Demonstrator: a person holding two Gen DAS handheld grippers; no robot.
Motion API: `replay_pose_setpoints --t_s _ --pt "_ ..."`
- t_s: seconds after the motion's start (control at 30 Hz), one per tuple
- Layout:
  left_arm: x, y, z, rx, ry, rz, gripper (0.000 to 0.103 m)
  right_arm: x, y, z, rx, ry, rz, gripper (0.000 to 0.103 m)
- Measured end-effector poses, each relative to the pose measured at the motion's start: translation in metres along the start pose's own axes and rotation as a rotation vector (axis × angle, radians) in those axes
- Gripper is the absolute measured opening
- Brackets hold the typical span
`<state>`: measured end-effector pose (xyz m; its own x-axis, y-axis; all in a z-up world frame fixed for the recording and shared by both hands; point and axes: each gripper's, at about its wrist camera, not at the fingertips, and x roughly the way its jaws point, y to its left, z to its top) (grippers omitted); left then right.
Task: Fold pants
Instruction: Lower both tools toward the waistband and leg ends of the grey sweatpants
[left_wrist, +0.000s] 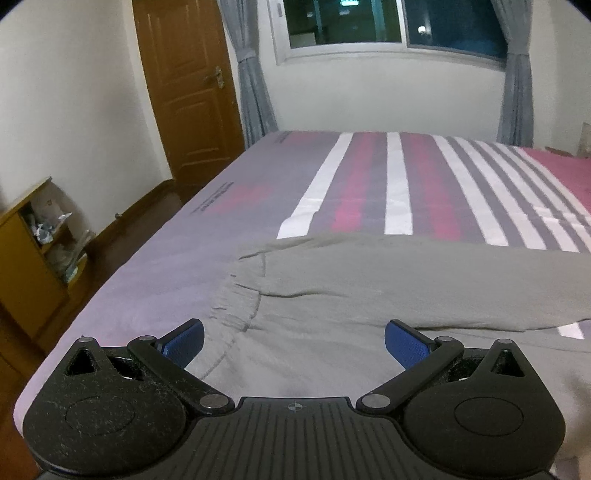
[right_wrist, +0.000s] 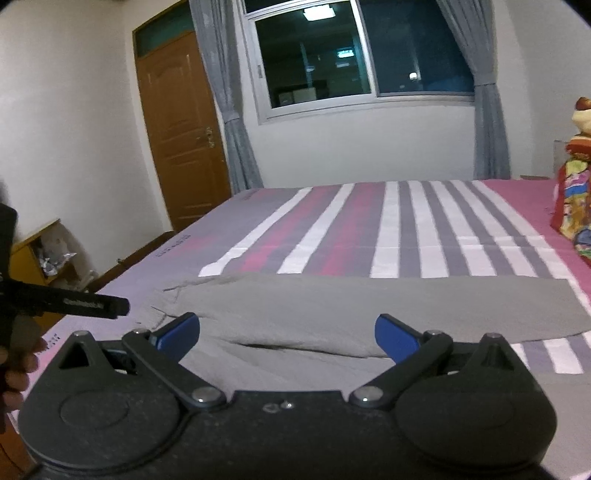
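Observation:
Grey pants lie flat on the striped bed, the elastic waistband at the left and the legs running off to the right. My left gripper is open and empty, its blue pads just above the waist part of the pants. In the right wrist view the pants lie across the bed with the leg end at the right and a fold crease near the middle. My right gripper is open and empty over the pants' near edge. The left gripper's black body shows at that view's left.
The bed has a grey, pink and white striped sheet; its left edge drops to the floor. A wooden shelf and a brown door stand at the left. A colourful bundle lies on the bed's right side.

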<state>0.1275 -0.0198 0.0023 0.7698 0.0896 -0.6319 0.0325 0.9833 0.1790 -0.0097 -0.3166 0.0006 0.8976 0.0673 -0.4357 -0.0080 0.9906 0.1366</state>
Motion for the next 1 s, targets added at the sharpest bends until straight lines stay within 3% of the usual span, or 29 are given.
replay_pose_setpoints --t_s 0.57,1.0 --pt "0.119 0.013 0.023 -0.026 0.108 0.06 0.103 0.106 0.006 0.011 -0.072 0.083 0.052 0.09" --pt "0.246 0.045 0.026 -0.065 0.225 0.118 0.103 0.234 -0.019 0.013 -0.115 0.163 0.108 0.083"
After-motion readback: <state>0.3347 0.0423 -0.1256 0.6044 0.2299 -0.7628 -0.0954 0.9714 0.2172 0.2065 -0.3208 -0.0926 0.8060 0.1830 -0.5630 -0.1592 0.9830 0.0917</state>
